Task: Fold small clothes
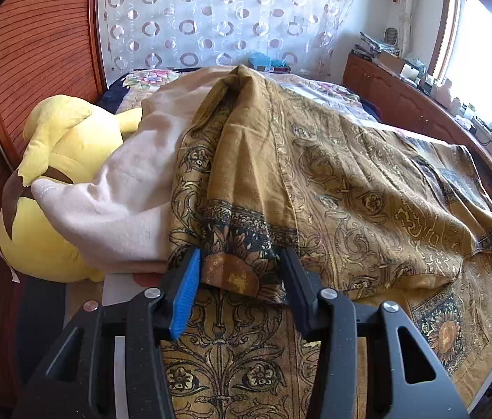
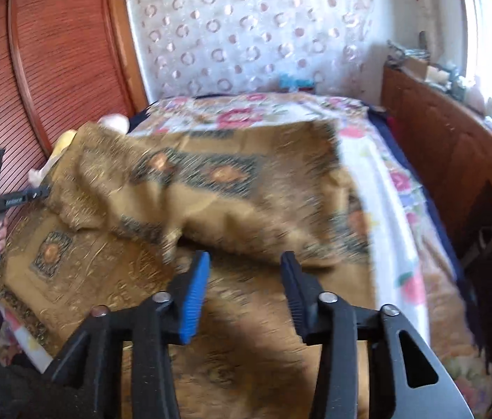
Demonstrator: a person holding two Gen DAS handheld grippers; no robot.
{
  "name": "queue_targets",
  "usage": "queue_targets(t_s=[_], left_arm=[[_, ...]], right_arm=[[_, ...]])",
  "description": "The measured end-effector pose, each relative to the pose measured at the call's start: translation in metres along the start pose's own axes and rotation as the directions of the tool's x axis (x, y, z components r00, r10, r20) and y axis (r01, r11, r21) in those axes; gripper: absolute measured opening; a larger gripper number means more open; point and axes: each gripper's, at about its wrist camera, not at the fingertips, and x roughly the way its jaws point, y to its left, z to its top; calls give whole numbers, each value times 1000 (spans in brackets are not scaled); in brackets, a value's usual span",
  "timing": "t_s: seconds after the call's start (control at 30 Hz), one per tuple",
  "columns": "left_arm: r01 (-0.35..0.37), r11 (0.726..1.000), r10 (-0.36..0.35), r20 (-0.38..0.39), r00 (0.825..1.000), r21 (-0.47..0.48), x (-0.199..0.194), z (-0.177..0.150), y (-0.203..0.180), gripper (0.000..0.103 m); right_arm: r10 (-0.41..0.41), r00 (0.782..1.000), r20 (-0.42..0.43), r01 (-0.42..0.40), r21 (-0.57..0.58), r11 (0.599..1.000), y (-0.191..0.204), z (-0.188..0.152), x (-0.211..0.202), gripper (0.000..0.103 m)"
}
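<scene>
Ochre patterned scarf [image 1: 333,181] lies half-folded across the bed [image 2: 378,160], folded layer bunched toward 11 o'clock. Left gripper [image 1: 239,262] jaws spread, a scarf corner between them. Right gripper [image 2: 246,265] jaws spread above the scarf, gripping nothing. Yellow plush toy [image 1: 60,181] at 9 o'clock.

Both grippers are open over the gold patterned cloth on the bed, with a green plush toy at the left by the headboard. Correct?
Not quite: the plush toy is yellow, as the left wrist view shows. Both the left gripper and right gripper are open over the gold cloth.
</scene>
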Motion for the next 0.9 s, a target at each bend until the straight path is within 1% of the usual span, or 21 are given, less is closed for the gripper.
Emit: queue_targets(t_s=[0.03, 0.07, 0.1, 0.13, 0.2, 0.27, 0.33, 0.37, 0.4, 0.43, 0.5, 0.57, 0.7, 0.8, 0.9], left_arm=[[0, 1000, 0, -1, 1000, 2, 0, 0, 0, 39], [3, 1000, -3, -3, 1000, 4, 1, 0, -1, 32], [7, 1000, -7, -4, 1000, 8, 1, -1, -2, 23], [7, 1000, -7, -4, 1000, 18, 1, -1, -2, 19], [3, 999, -3, 1, 1000, 41, -2, -1, -6, 7], [10, 998, -11, 23, 1000, 57, -9, -2, -10, 4], [17, 998, -20, 45, 999, 65, -17, -3, -13, 3], [26, 998, -30, 60, 998, 65, -23, -3, -15, 3], [33, 997, -38, 74, 996, 64, -28, -2, -15, 3], [39, 997, -45, 89, 995, 64, -35, -2, -15, 3], [46, 997, -54, 120, 991, 65, -48, 0, -14, 3], [58, 997, -66, 156, 986, 56, -64, 1, -12, 3], [86, 995, -94, 210, 973, 48, -95, -2, -5, 3], [101, 994, -107, 230, 967, 39, -115, -14, 1, 3], [113, 993, -113, 234, 966, 14, -132, -34, 6, 2]], right_arm=[[-27, 1000, 7, 27, 5, 1000, -4, 1, -2, 46], [-55, 998, 12, 54, 10, 998, -10, 4, 0, 46], [-75, 997, 10, 75, 19, 997, -15, 5, 1, 46], [-86, 996, 0, 86, 35, 996, -19, 7, 7, 46], [-78, 996, -35, 80, 54, 995, -29, 10, 25, 46], [-78, 993, -86, 82, 41, 996, -32, 10, 43, 46], [-86, 988, -128, 89, 24, 996, -34, 11, 58, 39], [-77, 987, -141, 80, 14, 997, -35, 12, 62, 32], [-85, 988, -132, 85, -8, 996, -32, 12, 63, 16], [-73, 989, -131, 70, -23, 997, -34, 23, 66, 8], [-20, 994, -107, 15, -44, 999, -30, 25, 63, 5], [-20, 998, -63, 15, -71, 997, -27, 29, 52, 4], [-1, 999, 35, 2, -48, 999, -31, 38, 17, 4], [26, 997, 77, -23, -35, 999, -36, 37, -11, 4], [38, 995, 92, -34, -42, 999, -38, 29, -35, 4]])
